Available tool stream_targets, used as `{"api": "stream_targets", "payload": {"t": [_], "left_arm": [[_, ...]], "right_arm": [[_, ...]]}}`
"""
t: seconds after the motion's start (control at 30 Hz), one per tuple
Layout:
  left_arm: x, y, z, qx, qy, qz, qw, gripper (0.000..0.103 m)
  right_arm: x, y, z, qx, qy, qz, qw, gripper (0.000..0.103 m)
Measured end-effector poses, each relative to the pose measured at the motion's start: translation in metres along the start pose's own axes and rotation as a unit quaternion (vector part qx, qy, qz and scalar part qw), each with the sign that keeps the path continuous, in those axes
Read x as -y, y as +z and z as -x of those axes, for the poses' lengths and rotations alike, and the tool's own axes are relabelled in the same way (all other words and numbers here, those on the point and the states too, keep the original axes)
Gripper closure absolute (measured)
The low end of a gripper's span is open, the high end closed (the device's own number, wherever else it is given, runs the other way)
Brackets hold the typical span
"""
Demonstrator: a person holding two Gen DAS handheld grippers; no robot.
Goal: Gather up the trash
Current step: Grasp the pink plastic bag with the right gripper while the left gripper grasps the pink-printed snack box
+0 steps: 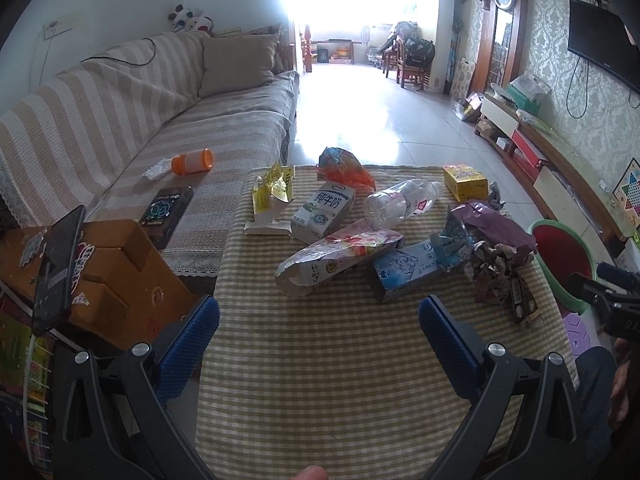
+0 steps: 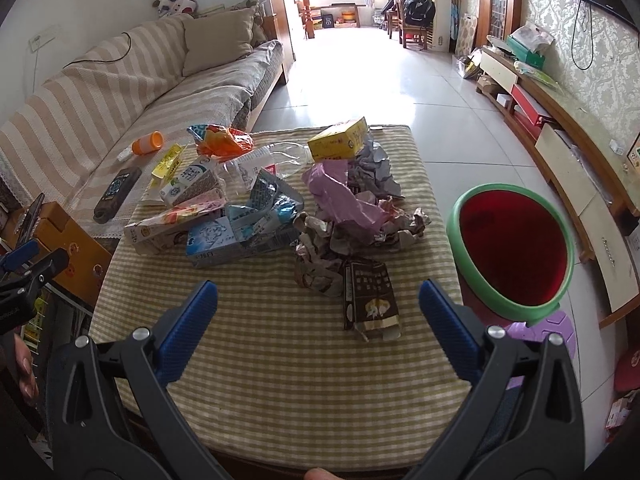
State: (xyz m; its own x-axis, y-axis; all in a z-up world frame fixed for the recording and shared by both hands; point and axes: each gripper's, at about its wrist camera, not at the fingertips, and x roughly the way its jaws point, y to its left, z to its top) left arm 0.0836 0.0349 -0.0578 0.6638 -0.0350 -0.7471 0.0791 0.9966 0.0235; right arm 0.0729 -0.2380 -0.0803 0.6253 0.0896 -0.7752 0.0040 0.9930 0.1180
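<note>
Both my left tongs and right tongs hang spread apart and empty over the counter. The trash pile lies just ahead of them; the bin sits right of the right tongs. The heap is tangled, so I could drag neighbours off the edge. I count one clear bottle, one yellow box and one bin.

Both wrist views looking forward and down over the striped tabletop from its near edge, close in. Left view nearer the sofa; right nearer the green-rimmed bin. Shared: trash pile, hallway.
</note>
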Motion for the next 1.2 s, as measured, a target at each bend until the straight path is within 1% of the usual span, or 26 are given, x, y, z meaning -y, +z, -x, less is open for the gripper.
{"api": "stream_targets", "payload": {"t": [0.07, 0.13, 0.2, 0.3, 0.4, 0.47, 0.53, 0.6, 0.63, 0.7, 0.73, 0.77, 0.8, 0.83, 0.87, 0.9, 0.97, 1.03, 1.07, 1.13, 1.2], "left_arm": [[-0.002, 0.004, -0.019, -0.017, -0.007, -0.013, 0.9998, 0.008], [-0.002, 0.008, -0.038, -0.031, -0.015, -0.024, 0.9991, 0.008], [-0.002, 0.01, -0.056, -0.041, -0.016, -0.039, 0.9983, 0.008], [0.004, 0.013, -0.082, -0.057, -0.015, -0.08, 0.9951, 0.009], [0.01, 0.016, -0.106, -0.071, 0.001, -0.122, 0.99, 0.017], [0.013, 0.019, -0.121, -0.081, 0.006, -0.14, 0.9868, 0.018], [0.017, 0.021, -0.135, -0.093, 0.01, -0.159, 0.9828, 0.025], [0.021, 0.022, -0.146, -0.102, 0.014, -0.179, 0.9784, 0.028], [0.022, 0.023, -0.151, -0.108, 0.016, -0.188, 0.9761, 0.033], [0.024, 0.024, -0.159, -0.115, 0.023, -0.2, 0.9727, 0.039], [0.024, 0.024, -0.162, -0.116, 0.023, -0.204, 0.9717, 0.04], [0.025, 0.025, -0.164, -0.118, 0.023, -0.207, 0.971, 0.041], [0.026, 0.025, -0.165, -0.119, 0.021, -0.208, 0.9706, 0.046], [0.026, 0.025, -0.167, -0.123, 0.021, -0.209, 0.9699, 0.051], [0.026, 0.025, -0.169, -0.124, 0.021, -0.207, 0.9701, 0.056], [0.026, 0.025, -0.171, -0.125, 0.018, -0.203, 0.971, 0.057], [0.025, 0.024, -0.172, -0.127, 0.015, -0.201, 0.9713, 0.059], [0.025, 0.023, -0.17, -0.124, 0.01, -0.201, 0.9717, 0.062], [0.025, 0.022, -0.168, -0.122, 0.011, -0.201, 0.9719, 0.063], [0.025, 0.022, -0.164, -0.118, 0.006, -0.196, 0.9734, 0.066], [0.024, 0.021, -0.158, -0.115, 0.005, -0.19, 0.9751, 0.066]], "right_arm": [[0.004, 0.012, -0.012, -0.004, 0.003, 0.005, 1.0, 0.004], [0.005, 0.023, -0.026, -0.01, -0.006, 0.017, 1.0, 0.004], [0.004, 0.033, -0.042, -0.018, -0.015, 0.036, 0.999, 0.004], [0.009, 0.043, -0.067, -0.036, -0.015, 0.049, 0.998, 0.004], [0.012, 0.05, -0.092, -0.058, -0.005, 0.059, 0.997, 0.004], [0.011, 0.053, -0.105, -0.066, -0.004, 0.067, 0.996, 0.005], [0.011, 0.056, -0.119, -0.079, -0.004, 0.073, 0.994, 0.007], [0.011, 0.06, -0.13, -0.088, -0.005, 0.078, 0.993, 0.012], [0.011, 0.061, -0.134, -0.091, -0.005, 0.08, 0.993, 0.013], [0.01, 0.063, -0.141, -0.098, -0.007, 0.084, 0.992, 0.018], [0.009, 0.064, -0.144, -0.099, -0.01, 0.089, 0.991, 0.02], [0.008, 0.065, -0.148, -0.102, -0.013, 0.095, 0.99, 0.025], [0.007, 0.065, -0.152, -0.109, -0.013, 0.097, 0.989, 0.033], [0.007, 0.065, -0.156, -0.116, -0.007, 0.096, 0.989, 0.038], [0.007, 0.065, -0.158, -0.121, -0.001, 0.095, 0.988, 0.047], [0.007, 0.064, -0.159, -0.125, 0.001, 0.097, 0.987, 0.055], [0.005, 0.062, -0.16, -0.13, 0.007, 0.099, 0.986, 0.064], [0.004, 0.061, -0.156, -0.126, 0.011, 0.098, 0.987, 0.074], [0.004, 0.061, -0.154, -0.124, 0.012, 0.099, 0.987, 0.083], [0.006, 0.063, -0.148, -0.115, 0.016, 0.094, 0.989, 0.084], [0.007, 0.065, -0.141, -0.107, 0.02, 0.09, 0.99, 0.086]]}}
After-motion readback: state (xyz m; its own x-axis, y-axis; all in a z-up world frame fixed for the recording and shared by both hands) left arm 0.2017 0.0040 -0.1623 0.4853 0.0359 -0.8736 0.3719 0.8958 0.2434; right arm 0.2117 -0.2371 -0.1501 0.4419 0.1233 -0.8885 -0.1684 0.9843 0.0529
